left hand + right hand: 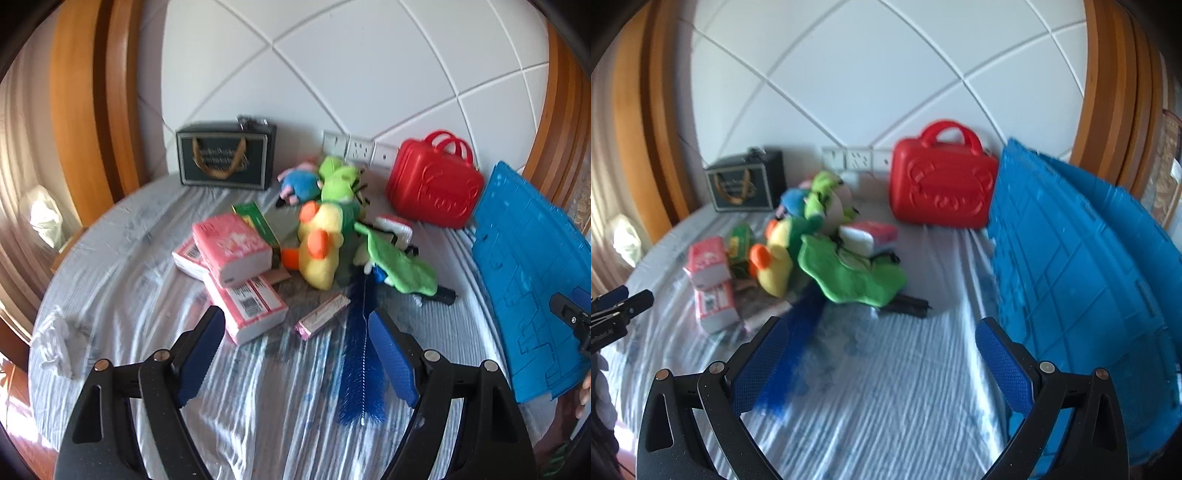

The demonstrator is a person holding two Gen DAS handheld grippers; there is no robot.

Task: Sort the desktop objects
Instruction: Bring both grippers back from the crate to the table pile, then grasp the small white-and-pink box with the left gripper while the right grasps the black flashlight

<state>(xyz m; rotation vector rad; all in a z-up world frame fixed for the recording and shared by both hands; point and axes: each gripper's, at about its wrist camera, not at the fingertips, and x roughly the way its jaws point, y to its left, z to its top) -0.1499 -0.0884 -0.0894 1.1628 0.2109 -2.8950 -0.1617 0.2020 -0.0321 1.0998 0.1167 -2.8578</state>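
A pile lies on the cloth-covered table: pink tissue packs [232, 251] [709, 266], a green box [258, 221], a yellow duck plush [319, 247] [775, 258], a green plush [340, 184] [823, 199], a green cloth [399, 266] [849, 277], a blue bottle brush [360, 350] [790, 354] and a small pink packet [323, 319]. My left gripper [295, 354] is open and empty, just short of the tissue packs and brush. My right gripper [882, 358] is open and empty over bare cloth, beside the blue crate [1082, 288].
A red toy case [434, 188] [942, 184] and a dark gift bag [225, 157] [746, 184] stand against the white wall. The blue crate [528, 277] fills the right side. A crumpled white tissue [55, 343] lies at the table's left edge.
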